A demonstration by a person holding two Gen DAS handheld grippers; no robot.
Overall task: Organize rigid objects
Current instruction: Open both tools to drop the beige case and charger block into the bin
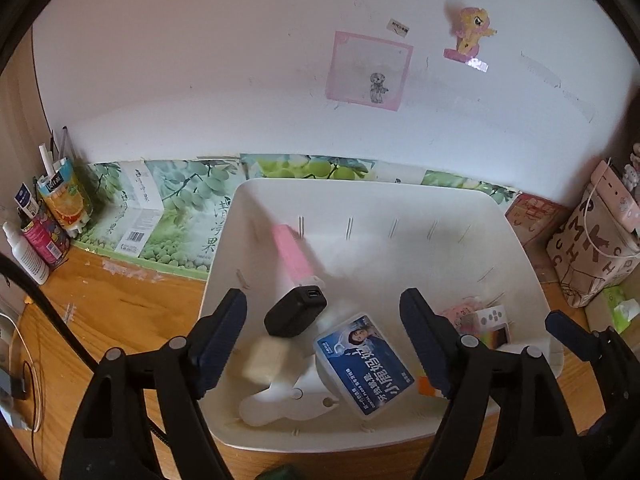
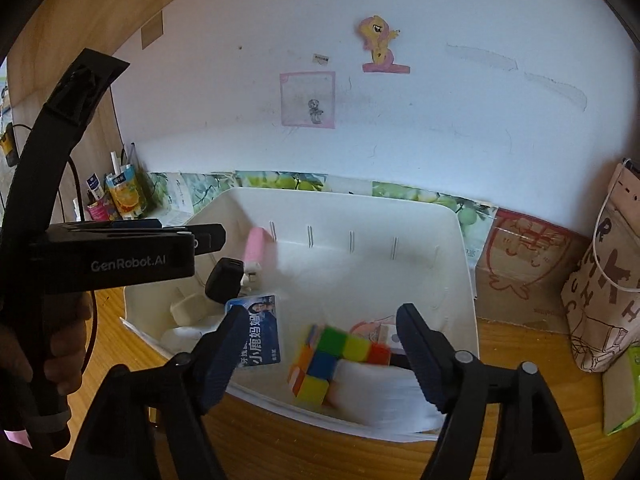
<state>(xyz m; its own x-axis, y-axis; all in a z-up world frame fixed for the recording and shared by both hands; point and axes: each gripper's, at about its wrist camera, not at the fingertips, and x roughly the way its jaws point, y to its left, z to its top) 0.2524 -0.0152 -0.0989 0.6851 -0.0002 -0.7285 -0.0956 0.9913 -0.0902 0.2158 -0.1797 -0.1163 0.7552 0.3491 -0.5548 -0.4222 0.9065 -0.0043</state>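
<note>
Cube (image 2: 324,360) lies between right gripper (image 2: 320,354) jaws (parted).

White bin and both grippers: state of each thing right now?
White bin: upright, holding items.
Black charger: in bin, tilted against the pink block.
Blue-label box: in bin, tilted.
Colour cube: in bin, free between open jaws.
Left gripper: open, empty.
Right gripper: open.

"GenRobot.AI" on left gripper (image 2: 208,240)
</note>
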